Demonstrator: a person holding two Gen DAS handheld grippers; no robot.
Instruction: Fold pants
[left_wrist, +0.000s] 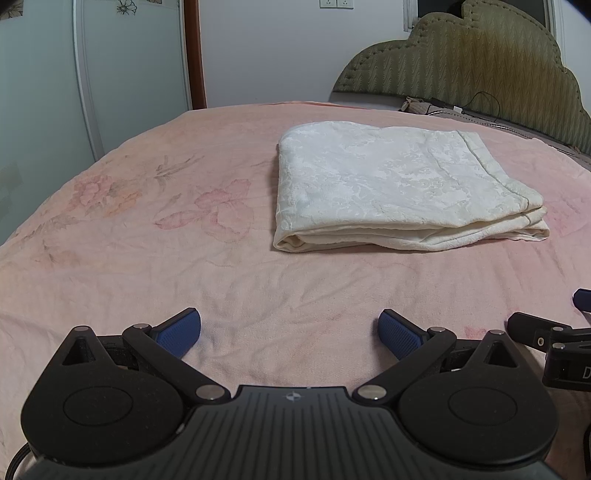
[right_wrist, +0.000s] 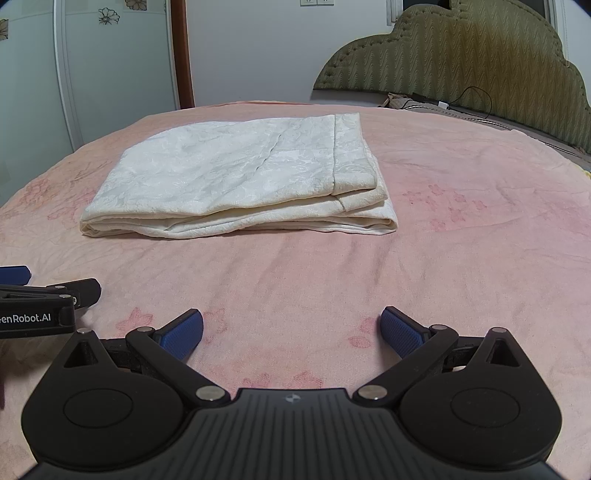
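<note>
My left gripper (left_wrist: 290, 334) and right gripper (right_wrist: 291, 334) both stand spread wide with nothing between the blue pads, low over the near edge of the pink bedspread (left_wrist: 147, 258). The cream pants (right_wrist: 236, 184) lie folded in a flat stack mid-bed, well apart from me, probably three or four layers thick. The headboard (right_wrist: 461, 55) lines the far right edge.

A bed (left_wrist: 147, 240) covered by a pink flowered sheet (right_wrist: 461, 240) carries the folded cream pants (left_wrist: 388, 184), which lie flat toward its far edge, near the green headboard (left_wrist: 480, 66) side.
</note>
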